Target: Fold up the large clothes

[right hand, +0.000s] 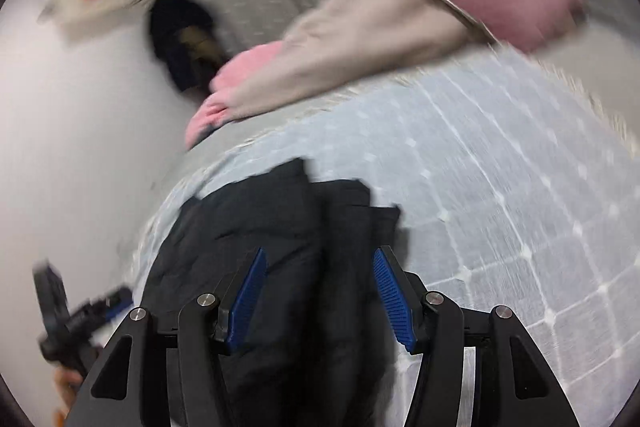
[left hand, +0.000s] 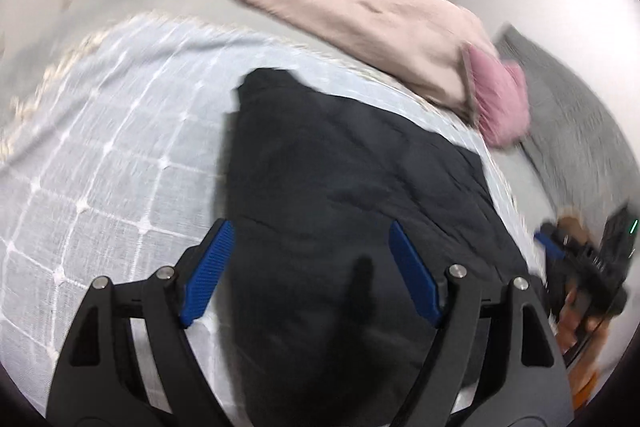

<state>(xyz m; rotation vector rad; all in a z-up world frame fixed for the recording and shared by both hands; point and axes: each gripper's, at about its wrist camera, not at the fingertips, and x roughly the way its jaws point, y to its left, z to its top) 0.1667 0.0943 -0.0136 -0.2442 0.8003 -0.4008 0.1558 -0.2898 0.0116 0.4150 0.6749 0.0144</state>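
A black padded garment (left hand: 352,195) lies folded on a pale blue checked cloth (left hand: 120,155). My left gripper (left hand: 310,233) is open and hovers over the garment's near end, holding nothing. In the right wrist view the same black garment (right hand: 280,235) lies below my right gripper (right hand: 318,257), which is open and empty above it. The right gripper also shows at the right edge of the left wrist view (left hand: 576,259). Both views are motion blurred.
A beige and pink garment (left hand: 372,27) lies heaped beyond the black one; it also shows in the right wrist view (right hand: 380,23). A grey cloth (left hand: 572,115) lies at the right. A dark object (right hand: 184,39) sits by the white wall.
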